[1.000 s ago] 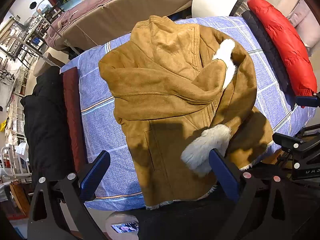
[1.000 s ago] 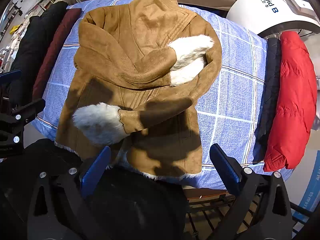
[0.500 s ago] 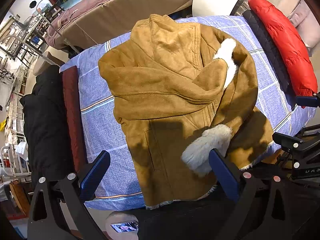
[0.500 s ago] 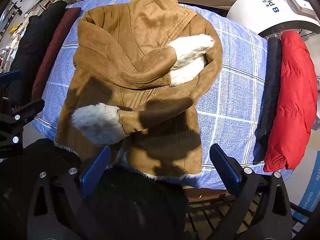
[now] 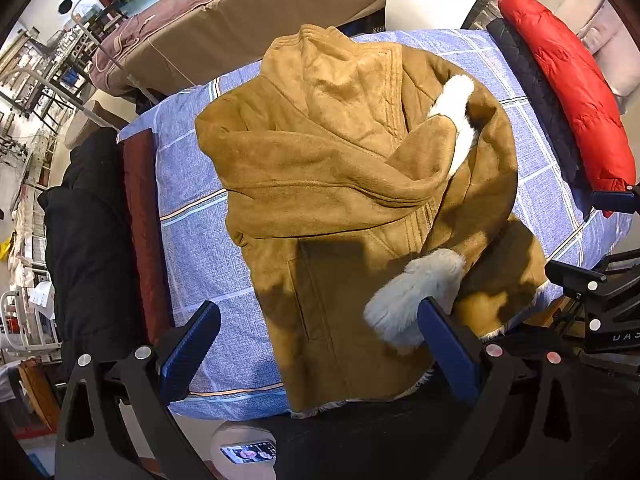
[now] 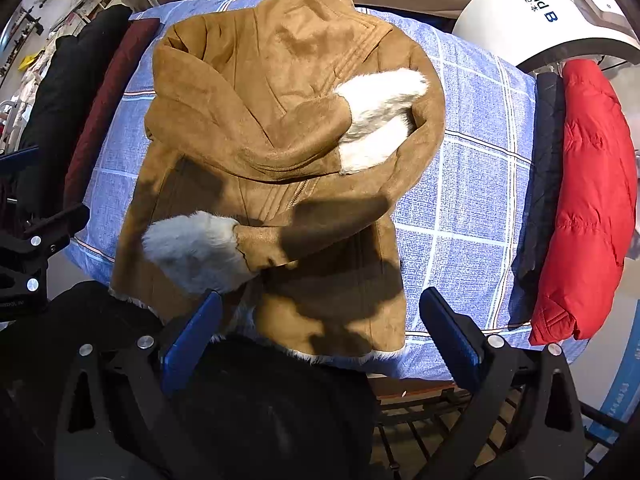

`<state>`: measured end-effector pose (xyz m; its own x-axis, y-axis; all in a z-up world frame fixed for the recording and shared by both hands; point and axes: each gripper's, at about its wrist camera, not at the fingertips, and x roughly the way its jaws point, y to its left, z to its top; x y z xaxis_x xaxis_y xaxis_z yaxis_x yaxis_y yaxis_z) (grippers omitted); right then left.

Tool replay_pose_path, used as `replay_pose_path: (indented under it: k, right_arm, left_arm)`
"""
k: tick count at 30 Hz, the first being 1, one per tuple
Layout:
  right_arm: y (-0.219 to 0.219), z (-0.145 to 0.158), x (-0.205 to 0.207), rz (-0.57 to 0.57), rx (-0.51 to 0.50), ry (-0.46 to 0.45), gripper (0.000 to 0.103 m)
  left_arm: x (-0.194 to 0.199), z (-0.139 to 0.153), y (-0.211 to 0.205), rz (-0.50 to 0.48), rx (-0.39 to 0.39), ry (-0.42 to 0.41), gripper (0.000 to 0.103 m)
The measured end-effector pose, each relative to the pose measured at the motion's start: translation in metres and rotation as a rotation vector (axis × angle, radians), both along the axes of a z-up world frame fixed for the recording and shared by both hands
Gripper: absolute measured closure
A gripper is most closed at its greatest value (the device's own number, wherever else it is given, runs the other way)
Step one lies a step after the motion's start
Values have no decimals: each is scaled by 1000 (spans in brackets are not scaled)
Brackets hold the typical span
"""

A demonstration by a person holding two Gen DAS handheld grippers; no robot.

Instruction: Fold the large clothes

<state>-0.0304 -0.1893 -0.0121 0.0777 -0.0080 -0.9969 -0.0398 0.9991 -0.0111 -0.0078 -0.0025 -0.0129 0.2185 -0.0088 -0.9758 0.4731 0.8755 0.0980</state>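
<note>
A tan suede coat [image 5: 340, 184] with white fur cuffs lies flat on the blue checked table cloth [image 5: 200, 248], collar away from me, both sleeves folded across its front. It also shows in the right wrist view [image 6: 272, 132]. One fur cuff [image 5: 416, 296] lies near the hem, the other [image 6: 376, 116] near the far shoulder. My left gripper [image 5: 316, 336] is open and empty above the coat's hem. My right gripper [image 6: 320, 328] is open and empty above the hem's other side.
A red puffer jacket [image 6: 588, 200] and a dark quilted garment [image 6: 544, 168] lie along the table's right edge. Black [image 5: 84, 240] and maroon [image 5: 140, 232] garments lie along the left edge. A white machine [image 6: 544, 12] stands behind. A phone [image 5: 248, 450] lies below the front edge.
Both grippers have hardly moved; the view has shifted only slightly. The coat lies as before.
</note>
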Motion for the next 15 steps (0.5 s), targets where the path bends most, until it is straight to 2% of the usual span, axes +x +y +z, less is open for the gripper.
replay_pose_path:
  k: [6, 8, 11, 15]
  right_arm:
    - [-1, -1, 3, -6, 7, -2, 6]
    - [-4, 3, 4, -17, 31, -37, 6]
    - [-13, 27, 6, -68, 102, -187, 6]
    - [-24, 72, 4, -93, 111, -489, 6]
  left_arm:
    - [3, -1, -1, 4, 3, 14, 6]
    - [5, -1, -3, 7, 3, 20, 6]
    - [8, -2, -1, 17, -5, 20, 6]
    - [17, -5, 4, 55, -21, 17, 6]
